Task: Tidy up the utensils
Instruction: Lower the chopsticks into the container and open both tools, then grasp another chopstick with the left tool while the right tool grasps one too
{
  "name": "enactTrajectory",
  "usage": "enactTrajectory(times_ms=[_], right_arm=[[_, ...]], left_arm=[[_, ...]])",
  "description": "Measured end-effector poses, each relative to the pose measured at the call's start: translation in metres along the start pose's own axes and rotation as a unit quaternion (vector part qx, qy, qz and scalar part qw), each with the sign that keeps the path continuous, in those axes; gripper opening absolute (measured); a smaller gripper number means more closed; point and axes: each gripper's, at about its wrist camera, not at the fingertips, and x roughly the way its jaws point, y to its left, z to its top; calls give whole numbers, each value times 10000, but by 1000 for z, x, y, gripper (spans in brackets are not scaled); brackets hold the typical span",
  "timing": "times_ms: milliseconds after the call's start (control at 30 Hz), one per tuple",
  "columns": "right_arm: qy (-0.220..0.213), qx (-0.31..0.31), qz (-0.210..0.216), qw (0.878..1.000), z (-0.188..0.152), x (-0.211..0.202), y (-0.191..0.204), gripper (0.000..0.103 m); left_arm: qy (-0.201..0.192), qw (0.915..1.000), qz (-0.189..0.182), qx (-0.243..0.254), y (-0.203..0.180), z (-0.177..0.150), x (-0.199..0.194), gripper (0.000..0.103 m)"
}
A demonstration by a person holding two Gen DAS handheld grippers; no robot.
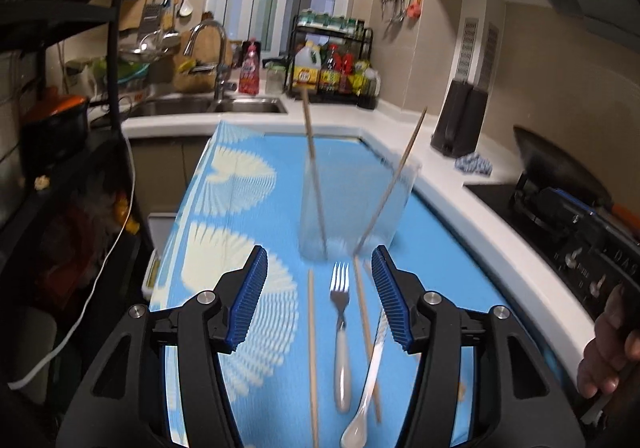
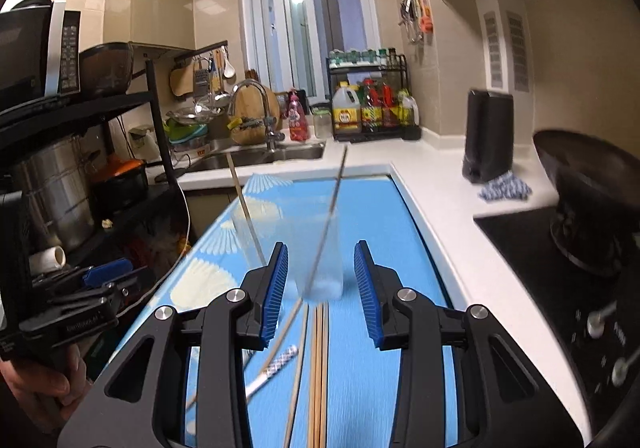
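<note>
**Grippers parted above utensils on a blue mat**

Jaws of the left gripper (image 1: 320, 296) stand apart with nothing clamped between them. Below the gap, on the blue patterned mat (image 1: 248, 183), lie a fork (image 1: 340, 312) with a pale handle, a white spoon (image 1: 366, 388) and two loose wooden chopsticks (image 1: 312, 348), the spoon crossing one of them. The pads touch none of these. The right gripper (image 2: 321, 288) is likewise parted, somewhat less widely, and grips nothing; beneath it lie a pair of chopsticks side by side, a patterned handle (image 2: 280, 360) and a thin curved rod whose nature is hard to make out.

Just beyond both sets of fingertips stands a clear glass cup (image 1: 352, 207), upright on the mat, holding two chopsticks that lean outward to opposite sides. Motion blur softens the cup's outline, so its rim and contents are poorly resolved.

A hand (image 1: 612, 352) gripping the other handle appears at the right edge of the left view, cut off by the frame. Farther back are a white counter (image 1: 472, 183), a sink (image 1: 208, 105) with a faucet, a rack of bottles (image 1: 332, 63) and a stove (image 1: 576, 232).
</note>
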Motion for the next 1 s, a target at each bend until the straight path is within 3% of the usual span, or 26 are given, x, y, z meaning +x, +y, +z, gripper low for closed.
enactTrajectory(times_ms=[167,200,333,400,567,767,900,1000], right_arm=[[79,174,-225,9996,-68,-4,-8,36],[93,167,-302,9994,-80,-4,-10,36],[696,156,-284,9971,-123,8,-20,36],[882,151,-263,9956,-134,12,-24,35],[1316,345,-6,9907,-151,27,-30,33],[1665,146,87,9859,-164,46,-20,29],[1633,102,87,9865,-167,46,-17,21],[1632,165,110,9864,-165,45,-20,20]], left_arm=[[-183,9998,-117,11,4,-56,-12,54],[-242,9997,13,86,5,-68,-15,54],[-3,9998,150,95,8,-102,-13,53],[147,9998,129,46,10,-115,-9,48],[411,9989,-33,-242,13,-139,-2,42],[441,9990,20,-105,7,-154,-1,42],[419,9991,61,-92,9,-153,-2,38],[379,9992,82,-77,9,-152,-3,36]])
